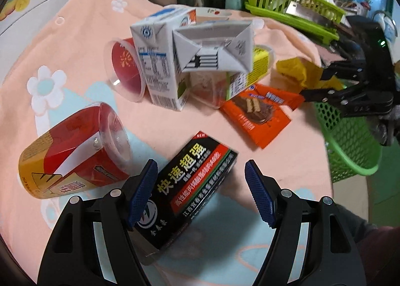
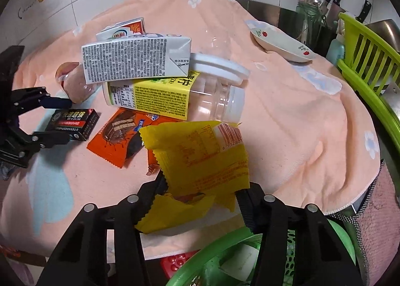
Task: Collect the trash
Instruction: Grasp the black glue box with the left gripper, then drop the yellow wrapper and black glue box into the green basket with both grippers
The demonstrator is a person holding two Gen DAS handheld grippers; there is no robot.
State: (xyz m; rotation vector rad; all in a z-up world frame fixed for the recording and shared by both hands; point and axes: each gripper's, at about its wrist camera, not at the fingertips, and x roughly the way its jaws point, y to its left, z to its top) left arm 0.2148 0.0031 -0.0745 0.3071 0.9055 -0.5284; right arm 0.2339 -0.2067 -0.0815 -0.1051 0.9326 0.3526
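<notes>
Left wrist view: the left gripper [image 1: 201, 192] is hanging over the peach towel [image 1: 82, 43] with its jaws spread wide, blue pads [image 1: 260, 193] to either side of a black box [image 1: 192, 186] lying flat on the cloth. The left pad is sitting just against or just over the box's near edge; contact cannot be confirmed. The right pad is standing clear of the box, with towel showing between them. The box is not being gripped. A red-and-gold can [image 1: 72, 153] is lying on its side just left of the gripper. Further back, two white cartons [image 1: 160, 60] are leaning on a clear jar, with an orange wrapper [image 1: 260, 113] lying flat to their right. A green basket [image 1: 350, 140] is sitting at the towel's right edge. Right wrist view: the right gripper [image 2: 202, 186] is pinching a yellow wrapper [image 2: 200, 156]; both fingers are pressing into the crumpled film, which is bulging up and forward out of the jaws and drooping below them. The jaws are standing partly closed, held apart by the wrapper. The wrapper is lifted off the towel, above its near edge, and the basket's green rim [image 2: 212, 256] is showing directly below the fingers. The left gripper [image 2: 53, 120] is showing at the left edge of this view, jaws apart around the black box [image 2: 72, 124].
</notes>
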